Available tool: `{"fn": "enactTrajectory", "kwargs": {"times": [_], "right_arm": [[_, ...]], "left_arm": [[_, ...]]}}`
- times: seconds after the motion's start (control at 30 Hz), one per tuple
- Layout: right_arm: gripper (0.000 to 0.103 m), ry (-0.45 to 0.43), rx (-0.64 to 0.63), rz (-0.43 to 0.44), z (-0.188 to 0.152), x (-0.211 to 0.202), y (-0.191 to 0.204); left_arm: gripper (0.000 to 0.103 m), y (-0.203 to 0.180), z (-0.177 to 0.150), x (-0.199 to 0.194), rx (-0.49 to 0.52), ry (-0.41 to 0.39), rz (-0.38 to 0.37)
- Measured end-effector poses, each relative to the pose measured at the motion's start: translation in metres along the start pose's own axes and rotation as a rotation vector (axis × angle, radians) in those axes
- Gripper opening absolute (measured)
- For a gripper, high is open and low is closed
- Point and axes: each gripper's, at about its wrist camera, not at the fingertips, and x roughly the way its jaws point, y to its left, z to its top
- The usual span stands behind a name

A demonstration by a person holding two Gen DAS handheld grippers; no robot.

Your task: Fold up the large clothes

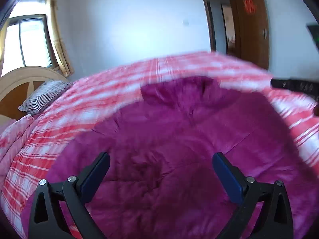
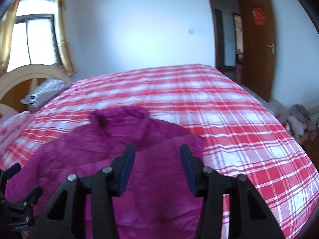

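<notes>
Your left claw (image 1: 160, 162) is held low and level over the bed, fingers spread wide with nothing between the pads. The magenta jacket (image 1: 169, 139) lies spread flat directly beneath and ahead of it, collar at the far end, though that view is blurred. Your right claw (image 2: 157, 153) also points forward along the bed, tilted slightly down, jaws parted and holding nothing. From there the jacket (image 2: 111, 155) sits below and to the left of the fingers, its right edge just under the right finger. Red plaid bedspread (image 2: 229, 119) stretches beyond and to the right. A striped pillow (image 2: 42, 92) rests far left by the headboard (image 2: 24, 73).
</notes>
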Motion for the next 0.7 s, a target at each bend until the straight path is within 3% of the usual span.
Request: {"fn": "enactTrajectory", "kwargs": {"times": [0.07, 0.13, 0.2, 0.3, 0.7], "right_arm": [[0.048, 0.063, 0.021, -0.007, -0.004, 0.033, -0.012], [0.048, 0.118, 0.023, -0.001, -0.011, 0.052, -0.022], [0.048, 0.165, 0.027, -0.009, -0.022, 0.068, -0.031], [0.046, 0.26, 0.035, -0.036, -0.043, 0.095, -0.038], [0.046, 0.278, -0.039, -0.088, -0.046, 0.09, -0.032]], "left_arm": [[0.102, 0.0, -0.01, 0.031, -0.008, 0.073, 0.042], [0.102, 0.005, -0.019, 0.054, -0.048, 0.162, 0.007], [0.102, 0.015, -0.019, 0.059, -0.112, 0.183, -0.044], [0.102, 0.017, -0.022, 0.067, -0.124, 0.214, -0.07], [0.102, 0.013, -0.025, 0.069, -0.128, 0.213, -0.056]]}}
